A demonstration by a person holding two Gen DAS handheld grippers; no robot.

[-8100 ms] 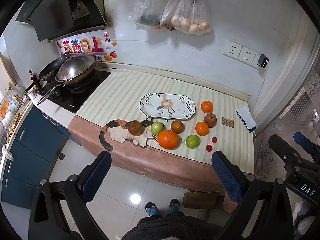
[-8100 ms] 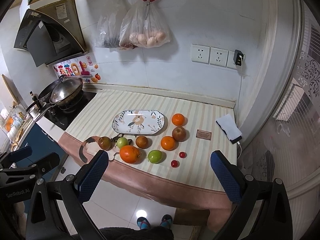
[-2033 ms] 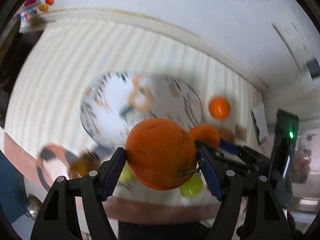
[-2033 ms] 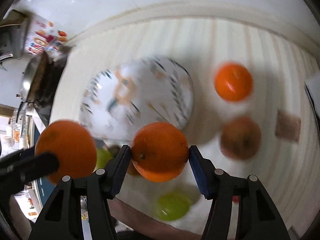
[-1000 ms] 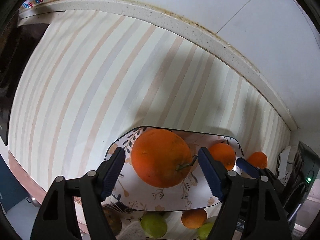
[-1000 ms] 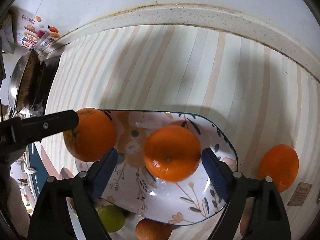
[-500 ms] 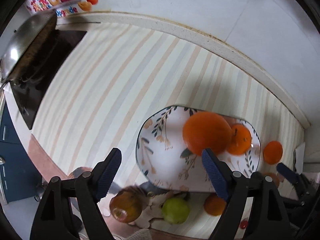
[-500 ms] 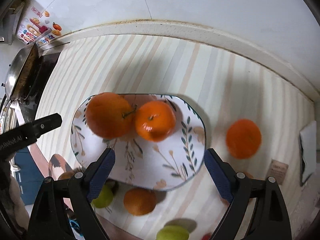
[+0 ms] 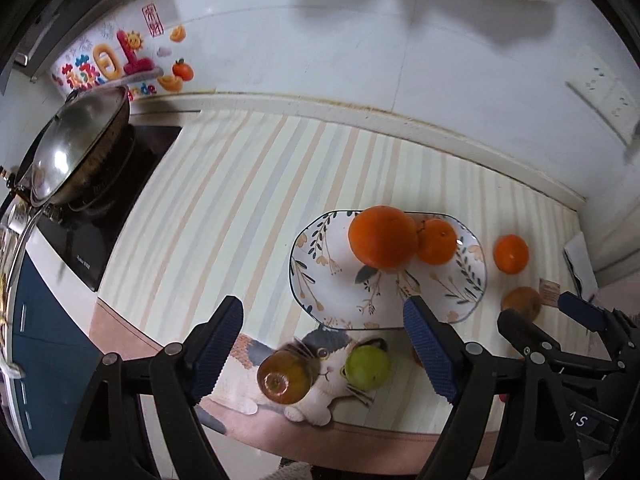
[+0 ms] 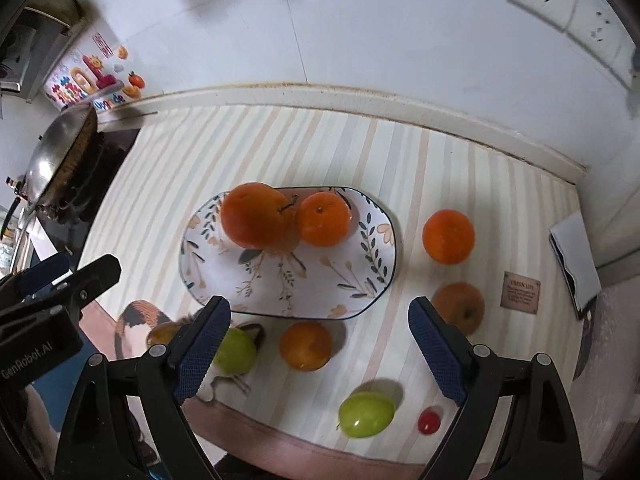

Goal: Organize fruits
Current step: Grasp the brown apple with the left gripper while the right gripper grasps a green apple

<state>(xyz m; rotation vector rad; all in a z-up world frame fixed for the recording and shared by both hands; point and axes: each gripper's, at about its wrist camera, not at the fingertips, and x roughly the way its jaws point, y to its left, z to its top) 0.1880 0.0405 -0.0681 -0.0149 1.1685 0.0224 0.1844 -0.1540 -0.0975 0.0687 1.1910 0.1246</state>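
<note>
Kitchen surface (image 10: 248, 148) under a striped cloth, seen from above through two fisheye views. Near the middle, an oval plate (image 10: 372, 280) with a leaf pattern, holding two fruits pressed side by side at its far end: a large orange (image 10: 256, 216) and a smaller orange (image 10: 322, 219). Rest of the plate bare, probably kept free for more fruit.

Loose on the cloth: a third orange (image 10: 448, 236) just right of the plate, a brownish apple (image 10: 460, 306) near it, an orange-brown fruit (image 10: 305, 346) just in front of the plate, two green apples (image 10: 366, 414) (image 10: 236, 350), one red cherry tomato (image 10: 429, 421) near the front edge, and a dark brown fruit (image 9: 284, 376) lying on a printed cat (image 9: 324, 364).

Left gripper (image 9: 324, 344) with fingers (image 9: 216, 346) spread wide, nothing between them, hanging above the front edge of the plate. Right gripper (image 10: 318, 344) likewise wide apart and empty, fingers (image 10: 202, 344) framing the fruit in front of the plate from above. Both tilted steeply downward, likely for a top-down pick of the next fruit.

Sorting judged early: two fruits plated, seven or so loose.

Wok (image 9: 76, 148) on a stove at far left, wall sockets (image 10: 568, 4) at upper right, a small card (image 10: 520, 292) at right.
</note>
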